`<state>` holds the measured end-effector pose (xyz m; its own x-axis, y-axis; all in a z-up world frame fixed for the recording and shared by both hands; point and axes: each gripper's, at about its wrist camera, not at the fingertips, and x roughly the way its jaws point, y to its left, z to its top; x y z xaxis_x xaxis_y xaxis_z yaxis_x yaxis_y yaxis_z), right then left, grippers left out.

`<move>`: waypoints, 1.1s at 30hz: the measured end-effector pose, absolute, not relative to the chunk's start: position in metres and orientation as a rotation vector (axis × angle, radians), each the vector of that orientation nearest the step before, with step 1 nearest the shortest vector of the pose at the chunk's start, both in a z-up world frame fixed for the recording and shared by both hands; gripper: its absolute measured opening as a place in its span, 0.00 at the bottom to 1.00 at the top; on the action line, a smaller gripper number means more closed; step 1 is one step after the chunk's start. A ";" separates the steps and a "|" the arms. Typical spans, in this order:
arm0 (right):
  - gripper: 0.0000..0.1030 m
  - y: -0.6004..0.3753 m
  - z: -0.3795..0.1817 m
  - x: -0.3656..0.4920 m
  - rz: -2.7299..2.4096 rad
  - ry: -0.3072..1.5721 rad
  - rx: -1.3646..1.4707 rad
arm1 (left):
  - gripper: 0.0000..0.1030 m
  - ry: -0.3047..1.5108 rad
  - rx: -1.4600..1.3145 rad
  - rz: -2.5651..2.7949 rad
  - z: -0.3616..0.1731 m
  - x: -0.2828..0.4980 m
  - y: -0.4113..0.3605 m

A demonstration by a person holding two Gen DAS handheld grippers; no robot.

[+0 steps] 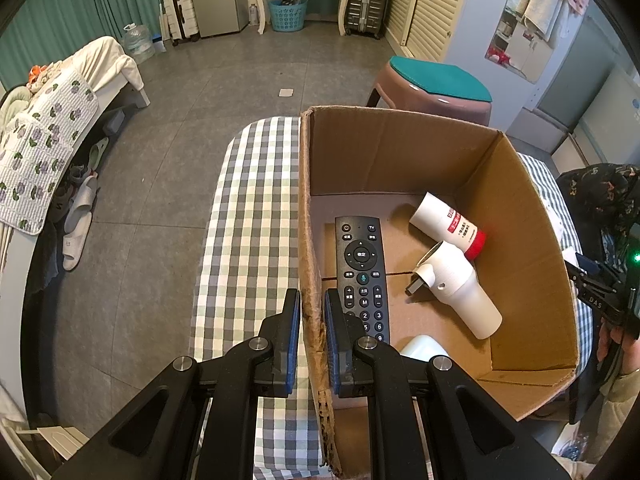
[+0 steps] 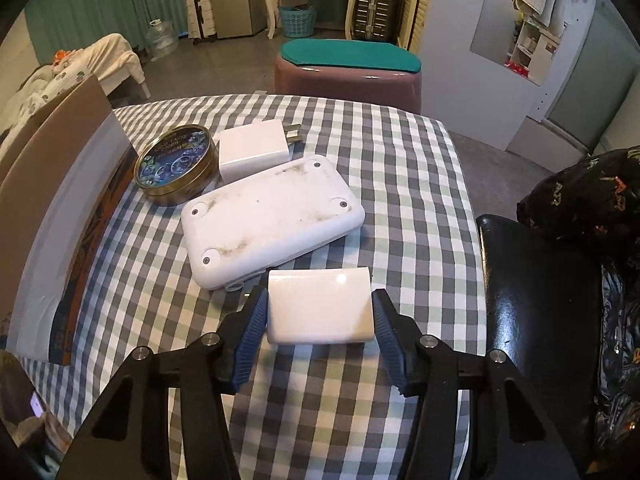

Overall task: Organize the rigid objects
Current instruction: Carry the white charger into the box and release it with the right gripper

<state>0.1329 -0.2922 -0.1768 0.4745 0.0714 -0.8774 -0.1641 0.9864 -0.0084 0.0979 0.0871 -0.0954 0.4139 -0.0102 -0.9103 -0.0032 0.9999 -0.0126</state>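
Note:
My left gripper (image 1: 312,300) is shut on the left wall of an open cardboard box (image 1: 306,216), one finger outside and one inside. In the box lie a black remote (image 1: 362,276), a white tube with a red cap (image 1: 448,224), a white cylinder with a spout (image 1: 460,288) and a white object (image 1: 422,350) partly hidden behind my finger. My right gripper (image 2: 320,308) has its jaws around a small white block (image 2: 320,306) on the checked tablecloth (image 2: 400,200); the pads look in contact with its sides. Beyond it lie a large white case (image 2: 272,220), a white charger (image 2: 254,150) and a round tin (image 2: 176,164).
The box's outer wall (image 2: 60,208) stands at the left of the right wrist view. A black chair back (image 2: 536,300) is at the right. A brown stool with a green pad (image 2: 348,72) stands past the table. A bed (image 1: 52,128) is at the left.

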 end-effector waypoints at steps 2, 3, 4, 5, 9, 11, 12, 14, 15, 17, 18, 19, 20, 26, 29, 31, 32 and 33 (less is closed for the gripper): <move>0.51 -0.292 -0.173 0.130 0.142 1.057 -0.095 | 0.11 1.145 -0.014 -0.005 -0.096 0.098 0.087; 0.51 -0.292 -0.169 0.129 0.137 1.046 -0.092 | 0.11 1.145 -0.014 -0.007 -0.096 0.098 0.086; 0.51 -0.293 -0.166 0.128 0.136 1.040 -0.091 | 0.11 1.144 -0.014 -0.007 -0.095 0.098 0.087; 0.51 -0.293 -0.163 0.127 0.134 1.033 -0.089 | 0.11 1.143 -0.015 -0.008 -0.096 0.099 0.086; 0.51 -0.289 -0.143 0.122 0.139 0.992 -0.105 | 0.11 1.144 -0.017 -0.010 -0.097 0.099 0.086; 0.51 -0.285 -0.133 0.119 0.147 0.969 -0.107 | 0.11 1.144 -0.016 -0.012 -0.097 0.098 0.086; 0.51 -0.282 -0.126 0.118 0.156 0.953 -0.109 | 0.11 1.142 -0.014 -0.012 -0.097 0.098 0.085; 0.51 -0.275 -0.114 0.117 0.177 0.928 -0.108 | 0.11 1.138 -0.010 -0.012 -0.096 0.097 0.084; 0.51 -0.271 -0.108 0.116 0.194 0.915 -0.106 | 0.11 1.140 -0.009 -0.012 -0.096 0.098 0.084; 0.51 -0.258 -0.094 0.114 0.239 0.881 -0.108 | 0.11 1.141 -0.011 -0.010 -0.096 0.097 0.084; 0.51 -0.251 -0.088 0.113 0.263 0.866 -0.113 | 0.11 1.141 -0.009 -0.011 -0.096 0.098 0.084; 0.51 -0.242 -0.081 0.112 0.290 0.849 -0.119 | 0.11 1.140 -0.006 -0.012 -0.095 0.098 0.084; 0.51 -0.234 -0.075 0.112 0.314 0.834 -0.126 | 0.11 1.139 -0.003 -0.012 -0.095 0.097 0.084; 0.51 -0.173 -0.045 0.109 0.476 0.756 -0.185 | 0.11 1.138 -0.002 -0.014 -0.094 0.098 0.084; 0.51 -0.145 -0.046 0.108 0.542 0.754 -0.205 | 0.11 1.138 -0.001 -0.015 -0.093 0.098 0.085; 0.51 -0.126 -0.052 0.107 0.584 0.766 -0.206 | 0.11 1.139 -0.002 -0.015 -0.094 0.098 0.085; 0.51 -0.117 -0.056 0.106 0.602 0.775 -0.204 | 0.11 1.139 -0.005 -0.019 -0.094 0.098 0.085; 0.51 -0.107 -0.061 0.105 0.620 0.786 -0.210 | 0.11 1.139 -0.003 -0.019 -0.094 0.099 0.084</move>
<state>0.1049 -0.1072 -0.0614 0.5413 0.4416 -0.7155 -0.5926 0.8041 0.0480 0.0986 0.0843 -0.0936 0.4183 -0.0165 -0.9081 0.0135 0.9998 -0.0119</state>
